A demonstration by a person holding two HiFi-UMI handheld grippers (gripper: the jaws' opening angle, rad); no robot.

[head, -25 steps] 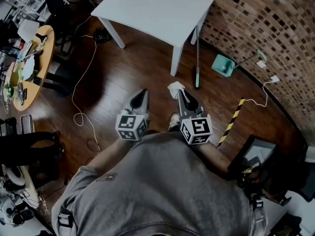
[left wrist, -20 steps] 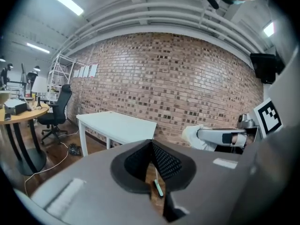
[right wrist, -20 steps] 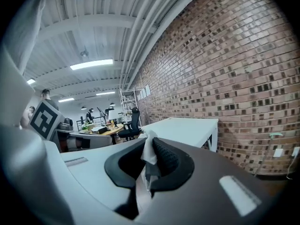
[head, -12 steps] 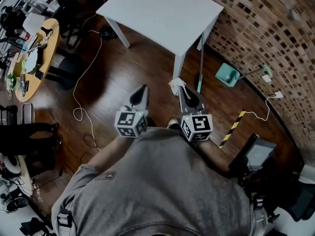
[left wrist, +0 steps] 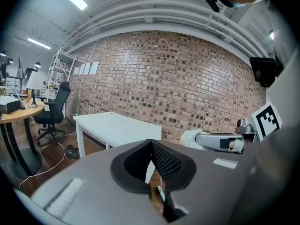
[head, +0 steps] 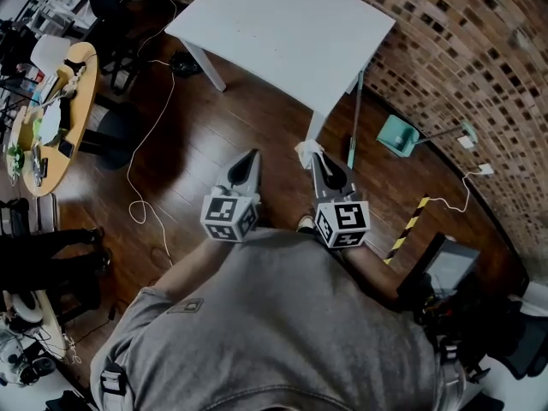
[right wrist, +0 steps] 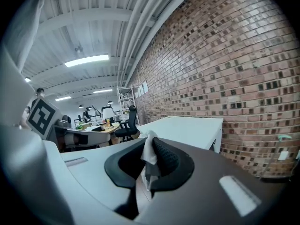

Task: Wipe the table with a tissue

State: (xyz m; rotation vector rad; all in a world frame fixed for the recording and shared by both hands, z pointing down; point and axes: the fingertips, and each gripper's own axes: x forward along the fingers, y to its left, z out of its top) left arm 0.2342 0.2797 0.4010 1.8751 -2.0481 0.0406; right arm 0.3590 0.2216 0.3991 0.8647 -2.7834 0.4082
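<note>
While the fingers of our right gripper (head: 315, 157) pinch the crumpled white paper tissue (right wrist: 148, 149), short of the white square surface (head: 282, 32), and those of our left gripper (head: 248, 157) press together empty, we judge it light, soft, easily torn, best gripped at its bunched middle.

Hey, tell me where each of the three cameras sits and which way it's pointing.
Head view: on the person's head, looking steeply down at the white table and wood floor; grey-shirted torso and both grippers show.
Left gripper view: on the left gripper, facing along its shut jaws toward the table and brick wall.
Right gripper view: on the right gripper, facing along jaws shut on the tissue toward the table.
All three share the table.
</note>
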